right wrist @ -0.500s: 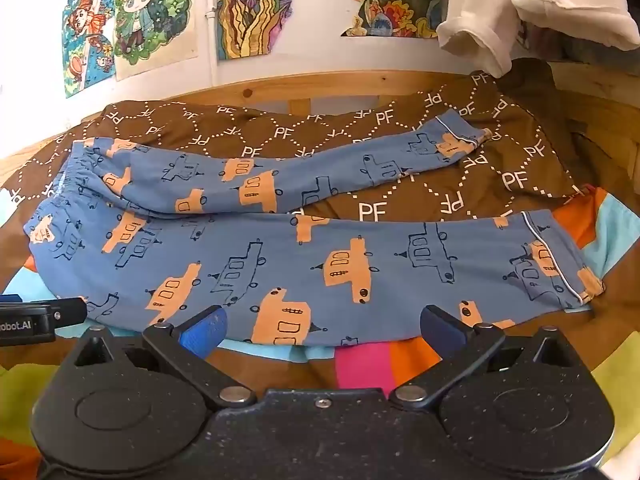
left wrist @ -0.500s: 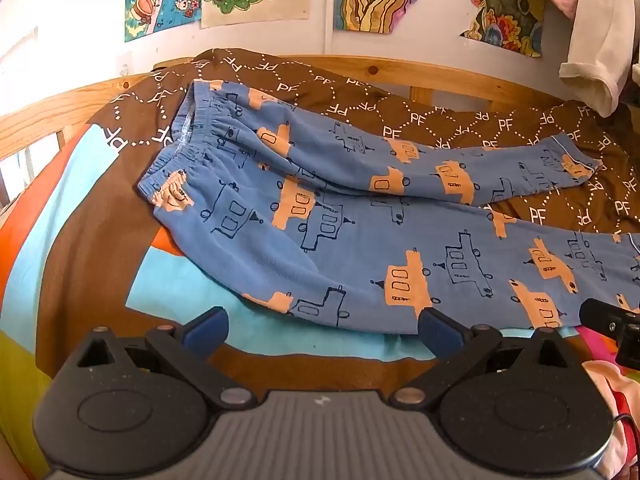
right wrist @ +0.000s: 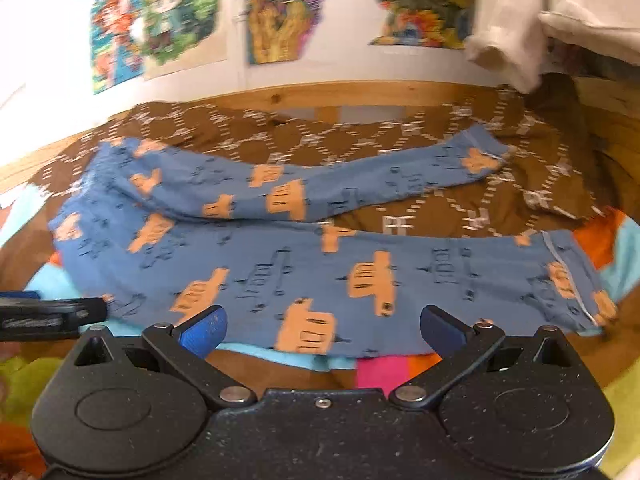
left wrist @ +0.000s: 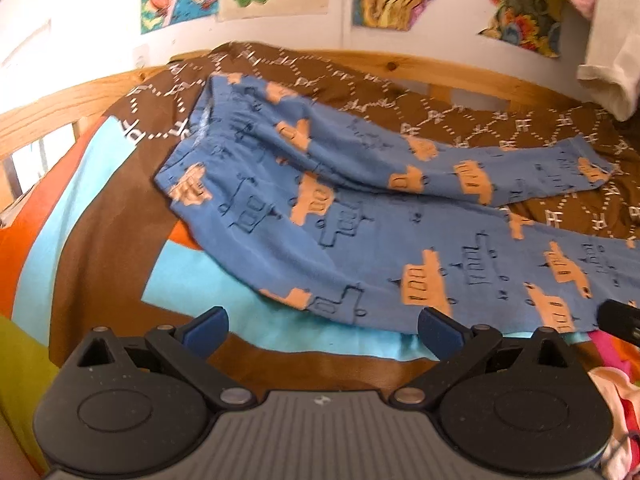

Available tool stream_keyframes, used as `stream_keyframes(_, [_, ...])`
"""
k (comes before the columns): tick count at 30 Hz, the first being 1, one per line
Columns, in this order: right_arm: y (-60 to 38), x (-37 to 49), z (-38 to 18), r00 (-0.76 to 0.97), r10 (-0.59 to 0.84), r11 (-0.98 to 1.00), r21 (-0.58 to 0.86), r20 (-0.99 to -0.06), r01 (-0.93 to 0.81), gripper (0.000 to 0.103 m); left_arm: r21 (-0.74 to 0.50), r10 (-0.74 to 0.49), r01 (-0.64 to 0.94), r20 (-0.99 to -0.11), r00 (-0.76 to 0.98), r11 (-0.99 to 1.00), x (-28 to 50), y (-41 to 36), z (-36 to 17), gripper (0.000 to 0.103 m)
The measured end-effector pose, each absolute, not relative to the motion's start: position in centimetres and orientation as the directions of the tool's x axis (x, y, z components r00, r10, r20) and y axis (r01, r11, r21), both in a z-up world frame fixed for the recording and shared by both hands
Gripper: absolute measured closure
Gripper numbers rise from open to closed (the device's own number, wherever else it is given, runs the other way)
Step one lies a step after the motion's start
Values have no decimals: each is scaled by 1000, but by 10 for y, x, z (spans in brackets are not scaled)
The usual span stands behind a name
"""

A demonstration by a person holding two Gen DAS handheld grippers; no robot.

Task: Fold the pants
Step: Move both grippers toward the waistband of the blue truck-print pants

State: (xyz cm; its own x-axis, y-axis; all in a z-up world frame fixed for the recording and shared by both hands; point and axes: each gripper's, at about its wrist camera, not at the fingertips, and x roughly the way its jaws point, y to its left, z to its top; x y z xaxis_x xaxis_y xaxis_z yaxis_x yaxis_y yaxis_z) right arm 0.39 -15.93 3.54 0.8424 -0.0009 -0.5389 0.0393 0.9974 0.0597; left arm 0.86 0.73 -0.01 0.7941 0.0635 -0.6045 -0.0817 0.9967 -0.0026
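The blue cotton pants with orange vehicle prints (left wrist: 360,240) are lying unfolded across the brown patterned bedspread (right wrist: 400,136), legs splaying toward three o'clock. Both the left claw (left wrist: 322,330) and right claw (right wrist: 322,330) are hanging released, apparently short of the near hem; all folding remains.

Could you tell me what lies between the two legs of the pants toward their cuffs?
Only bare brown bedspread printed with white diamonds shows in the gap between the two legs of the blue pants; the right wrist view shows it best.
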Motion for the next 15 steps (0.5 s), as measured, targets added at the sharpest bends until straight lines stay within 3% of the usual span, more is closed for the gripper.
stream_keyframes(5, [-161, 20, 59, 827, 125, 990, 19, -548, -137, 1, 6, 77, -94, -632, 771, 996, 21, 12, 6, 0])
stream_keyframes(9, [-180, 63, 95, 740, 184, 975, 27, -647, -219, 1, 83, 83, -39, -644, 760, 996, 38, 11, 26, 0])
stream_keyframes(15, [-184, 137, 172, 644, 291, 899, -28, -708, -437, 1, 92, 31, 26, -565, 824, 995, 81, 28, 80, 0])
